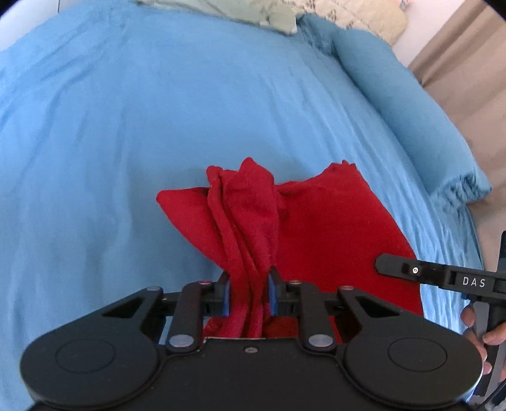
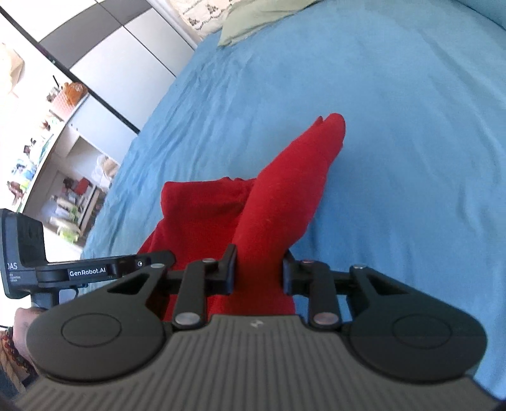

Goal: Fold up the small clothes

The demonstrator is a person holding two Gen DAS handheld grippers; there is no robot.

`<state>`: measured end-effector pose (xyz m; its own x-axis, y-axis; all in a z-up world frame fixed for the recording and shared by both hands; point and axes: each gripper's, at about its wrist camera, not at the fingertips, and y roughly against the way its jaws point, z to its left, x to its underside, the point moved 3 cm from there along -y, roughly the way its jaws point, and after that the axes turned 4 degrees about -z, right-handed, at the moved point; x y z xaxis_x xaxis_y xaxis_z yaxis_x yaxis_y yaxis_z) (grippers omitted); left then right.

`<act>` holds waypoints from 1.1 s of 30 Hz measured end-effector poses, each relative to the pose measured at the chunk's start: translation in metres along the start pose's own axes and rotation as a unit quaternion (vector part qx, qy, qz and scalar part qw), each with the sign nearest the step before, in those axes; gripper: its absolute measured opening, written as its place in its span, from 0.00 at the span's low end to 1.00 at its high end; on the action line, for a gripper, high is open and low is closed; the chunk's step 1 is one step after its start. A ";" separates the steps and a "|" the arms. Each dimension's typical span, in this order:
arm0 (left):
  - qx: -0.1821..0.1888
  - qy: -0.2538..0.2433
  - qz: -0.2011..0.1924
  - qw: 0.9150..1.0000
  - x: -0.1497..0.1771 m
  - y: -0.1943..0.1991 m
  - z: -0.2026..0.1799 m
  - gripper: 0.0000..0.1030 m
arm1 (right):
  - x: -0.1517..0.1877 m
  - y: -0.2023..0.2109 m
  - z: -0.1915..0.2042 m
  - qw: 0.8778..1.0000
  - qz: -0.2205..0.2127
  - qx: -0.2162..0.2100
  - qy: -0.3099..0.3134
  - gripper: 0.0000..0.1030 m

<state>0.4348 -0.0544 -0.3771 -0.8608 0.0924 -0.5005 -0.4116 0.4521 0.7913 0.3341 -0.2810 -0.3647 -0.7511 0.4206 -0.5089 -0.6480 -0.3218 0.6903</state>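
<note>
A small red garment (image 1: 332, 227) lies partly on the blue bedsheet (image 1: 158, 110). My left gripper (image 1: 249, 291) is shut on a bunched fold of the red garment, which rises in ridges between its blue pads. My right gripper (image 2: 257, 268) is shut on another part of the red garment (image 2: 284, 189), which stretches away as a long raised fold toward the sheet (image 2: 379, 126). The right gripper also shows at the right edge of the left wrist view (image 1: 442, 275). The left gripper shows at the left edge of the right wrist view (image 2: 95, 268).
A pale green cloth (image 1: 253, 12) and a patterned cream pillow (image 1: 363, 19) lie at the head of the bed. The bed's right edge (image 1: 458, 189) drops to a beige floor. White cabinets and cluttered shelves (image 2: 63, 142) stand to the left of the bed.
</note>
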 end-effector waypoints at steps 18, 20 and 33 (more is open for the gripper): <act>-0.101 -0.072 -0.039 0.992 0.056 0.025 -0.016 0.86 | 0.061 0.046 0.003 0.994 -0.031 0.082 0.072 0.84; -0.097 -0.076 -0.019 0.992 0.071 0.015 -0.018 0.86 | 0.074 0.042 0.010 0.992 -0.016 0.093 0.088 0.84; -0.115 -0.031 -0.032 0.992 0.081 0.017 0.003 0.87 | 0.097 0.033 -0.015 0.990 -0.007 0.123 0.075 0.84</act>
<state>0.3588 -0.0363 -0.4055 -0.8136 0.1284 -0.5671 -0.5281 0.2452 0.8130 0.2376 -0.2637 -0.3993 -0.7649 0.2869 -0.5767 -0.6213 -0.0924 0.7781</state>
